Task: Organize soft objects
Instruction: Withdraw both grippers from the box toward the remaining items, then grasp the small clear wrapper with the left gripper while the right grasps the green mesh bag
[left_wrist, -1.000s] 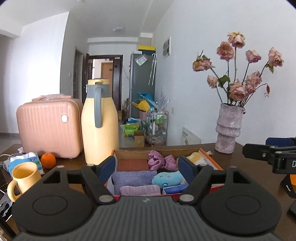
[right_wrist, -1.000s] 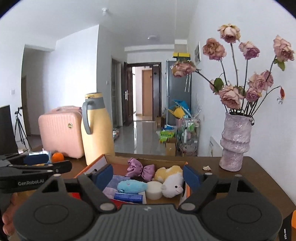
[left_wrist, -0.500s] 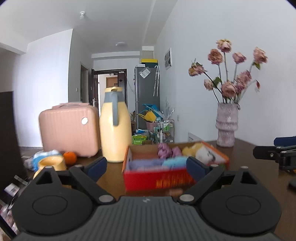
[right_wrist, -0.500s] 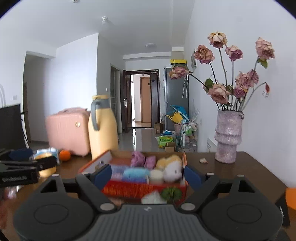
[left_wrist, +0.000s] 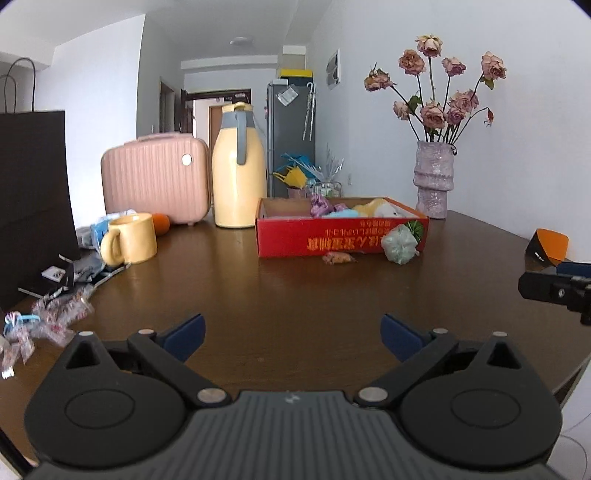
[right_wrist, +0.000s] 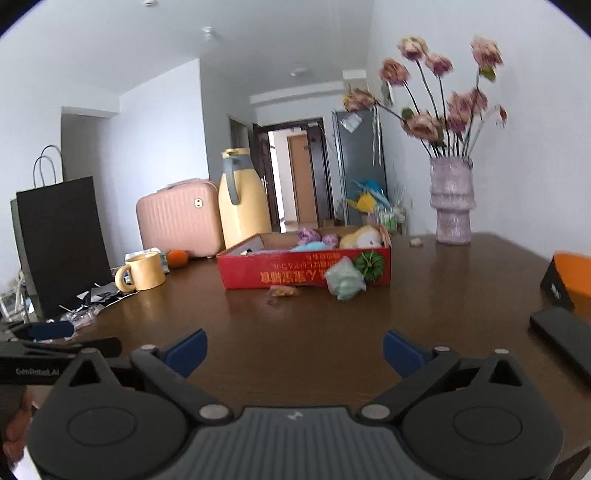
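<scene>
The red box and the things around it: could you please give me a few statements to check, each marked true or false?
1. The red box holds soft toys. True.
2. A pale green soft item lies inside the box. False: it lies on the table, against the box's front.
3. The left gripper grips a toy. False: nothing is between its opening jaws.
4. The yellow mug stands left of the box. True.

"GenRobot.AI" stands in pale letters on the left claw (right_wrist: 55, 345) body, seen from the right wrist. The red cardboard box (left_wrist: 341, 236) carries upside-down orange Chinese characters, too blurred to read.
</scene>
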